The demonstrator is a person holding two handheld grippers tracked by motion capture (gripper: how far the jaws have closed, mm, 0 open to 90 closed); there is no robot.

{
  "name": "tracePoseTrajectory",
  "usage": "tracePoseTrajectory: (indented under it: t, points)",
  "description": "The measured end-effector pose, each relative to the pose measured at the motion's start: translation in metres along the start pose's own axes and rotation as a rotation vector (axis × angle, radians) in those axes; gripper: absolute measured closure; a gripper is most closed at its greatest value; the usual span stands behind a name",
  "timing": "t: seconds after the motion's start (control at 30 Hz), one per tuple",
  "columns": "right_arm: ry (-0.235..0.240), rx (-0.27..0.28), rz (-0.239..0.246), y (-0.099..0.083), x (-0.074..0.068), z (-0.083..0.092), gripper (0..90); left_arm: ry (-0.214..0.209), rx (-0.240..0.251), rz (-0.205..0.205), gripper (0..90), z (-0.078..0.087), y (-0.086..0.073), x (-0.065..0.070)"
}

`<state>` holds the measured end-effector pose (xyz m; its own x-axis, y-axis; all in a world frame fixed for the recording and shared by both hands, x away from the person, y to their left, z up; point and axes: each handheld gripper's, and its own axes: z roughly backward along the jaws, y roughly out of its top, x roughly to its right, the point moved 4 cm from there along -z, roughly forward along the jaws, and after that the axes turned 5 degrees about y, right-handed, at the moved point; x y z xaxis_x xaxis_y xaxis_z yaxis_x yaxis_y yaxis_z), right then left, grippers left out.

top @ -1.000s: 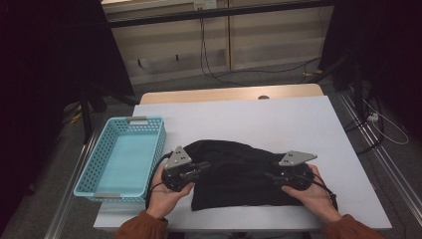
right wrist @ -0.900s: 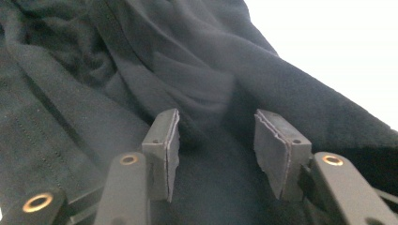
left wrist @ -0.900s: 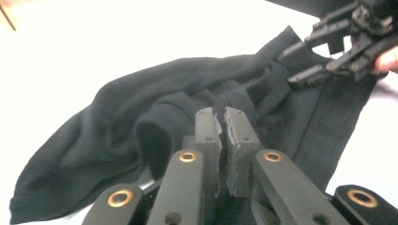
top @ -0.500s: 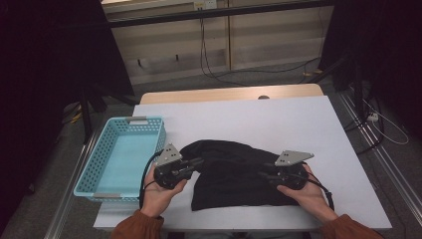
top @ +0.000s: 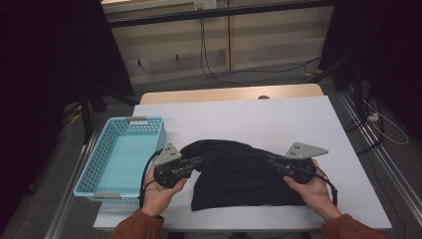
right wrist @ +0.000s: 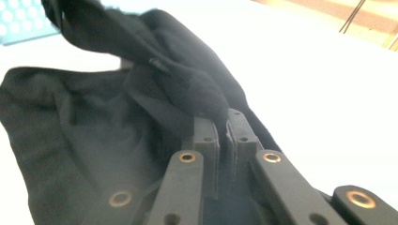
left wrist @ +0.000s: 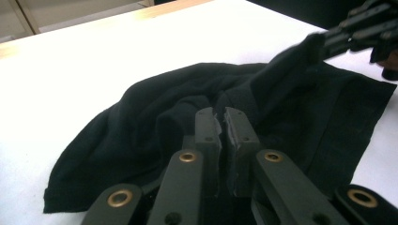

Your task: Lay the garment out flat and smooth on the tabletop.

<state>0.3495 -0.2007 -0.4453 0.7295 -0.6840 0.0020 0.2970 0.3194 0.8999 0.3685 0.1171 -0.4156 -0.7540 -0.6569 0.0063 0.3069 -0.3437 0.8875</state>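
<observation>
A light blue basket (top: pixel 119 154) sits at the counter's (top: pixel 278 114) left edge, left of the black cloth (top: pixel 239 174). The left gripper (top: pixel 196 162) lies low and level, jaws pinching the cloth's left edge. The right gripper (top: pixel 271 162) mirrors it, its jaws just closed on the right edge.

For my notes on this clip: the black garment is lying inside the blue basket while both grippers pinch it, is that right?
Not quite. The black garment lies on the white table, beside the blue basket, which stands to its left, as the high view shows. The rest holds: the left gripper and the right gripper are both shut on its cloth.
</observation>
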Motion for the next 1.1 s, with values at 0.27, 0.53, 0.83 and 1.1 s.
tracePoseTrajectory:
  t: [0.27, 0.53, 0.83, 1.1]
  points:
    - [-0.068, 0.048, 0.017, 0.024, 0.017, 0.022, 86.2, 0.005, 0.033, -0.020, 85.1, -0.007, 0.019, 0.008]
    - [-0.114, 0.121, 0.027, 0.055, 0.031, 0.040, 86.3, 0.018, 0.085, -0.011, 85.2, -0.012, 0.040, 0.004]
    - [-0.149, 0.153, 0.069, 0.090, 0.041, 0.056, 86.4, 0.046, 0.129, -0.007, 85.3, -0.014, 0.068, -0.004]
    - [-0.174, 0.184, 0.107, 0.126, 0.049, 0.061, 86.4, 0.076, 0.191, 0.010, 85.4, -0.011, 0.102, -0.016]
